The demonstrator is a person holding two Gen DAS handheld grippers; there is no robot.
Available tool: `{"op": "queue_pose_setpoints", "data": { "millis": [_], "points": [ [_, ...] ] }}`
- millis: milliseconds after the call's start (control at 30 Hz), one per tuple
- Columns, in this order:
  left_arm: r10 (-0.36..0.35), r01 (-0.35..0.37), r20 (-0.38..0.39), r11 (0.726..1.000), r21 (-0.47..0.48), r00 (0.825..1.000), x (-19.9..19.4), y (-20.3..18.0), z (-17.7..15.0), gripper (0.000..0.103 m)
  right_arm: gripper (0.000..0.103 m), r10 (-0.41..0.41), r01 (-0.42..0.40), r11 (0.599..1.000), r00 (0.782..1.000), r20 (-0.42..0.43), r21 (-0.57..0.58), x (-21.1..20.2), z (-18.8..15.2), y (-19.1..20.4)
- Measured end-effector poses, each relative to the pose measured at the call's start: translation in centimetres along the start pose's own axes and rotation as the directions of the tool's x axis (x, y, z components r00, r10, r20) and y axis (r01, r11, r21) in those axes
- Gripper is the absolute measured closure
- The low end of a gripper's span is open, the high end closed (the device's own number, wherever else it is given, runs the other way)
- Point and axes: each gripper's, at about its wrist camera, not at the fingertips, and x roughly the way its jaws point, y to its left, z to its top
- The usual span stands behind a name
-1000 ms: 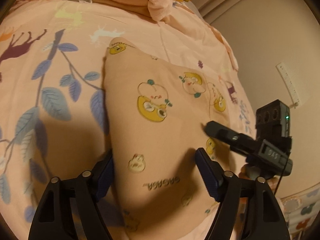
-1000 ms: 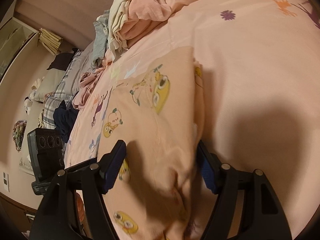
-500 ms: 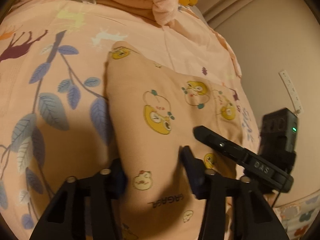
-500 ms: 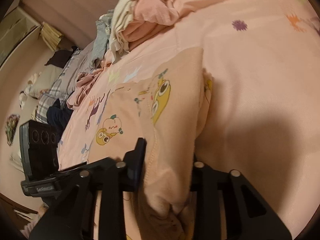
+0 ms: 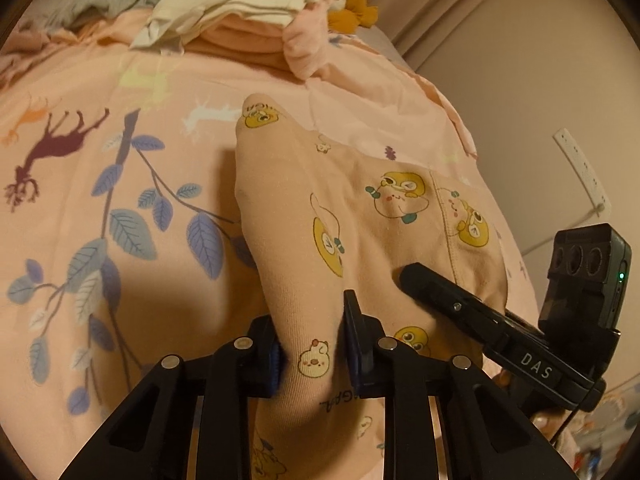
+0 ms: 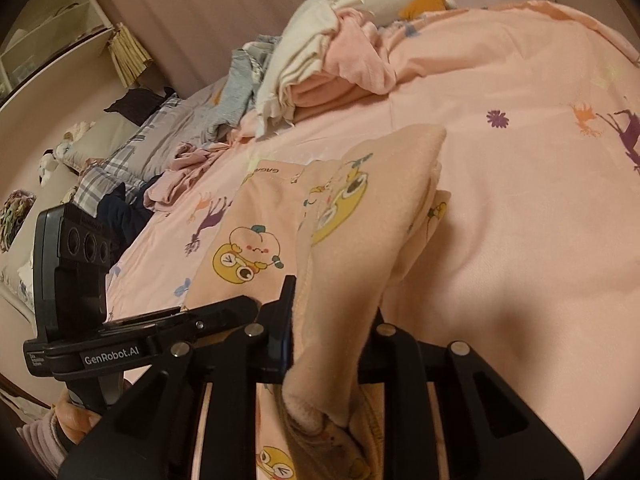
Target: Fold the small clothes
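Both tongs were closing on the near edge of the garment [image 5: 320, 216], which lay on the bed [image 5: 120, 92]: the left tongs [image 5: 312, 344] pinched a raised fold, the right tongs [image 6: 332, 320] a thicker bunch. The risk, as I judged it, was uneven layers; the right pinch might have caught only some, so the fold would skew or slip free. A clothes pile [image 6: 320, 68] lay beyond, apart from the garment, perhaps crowding a forward fold.
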Motion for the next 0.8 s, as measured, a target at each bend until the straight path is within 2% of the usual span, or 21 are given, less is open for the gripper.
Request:
{"op": "queue_pose_setpoints", "data": {
  "millis": [367, 800],
  "points": [
    [0.027, -0.028, 0.01, 0.999, 0.046, 1.0, -3.9, -1.9, -3.1, 0.08, 0.081, 0.04, -0.04, 0.999, 0.999, 0.023, -0.014, -3.9, -3.1, 2.4],
    [0.066, -0.068, 0.059, 0.998, 0.02, 0.996, -9.1, -1.7, -6.0, 0.08, 0.081, 0.106, -0.103, 0.992, 0.994, 0.04, -0.077, -7.0, -6.1, 7.2]
  ]
}}
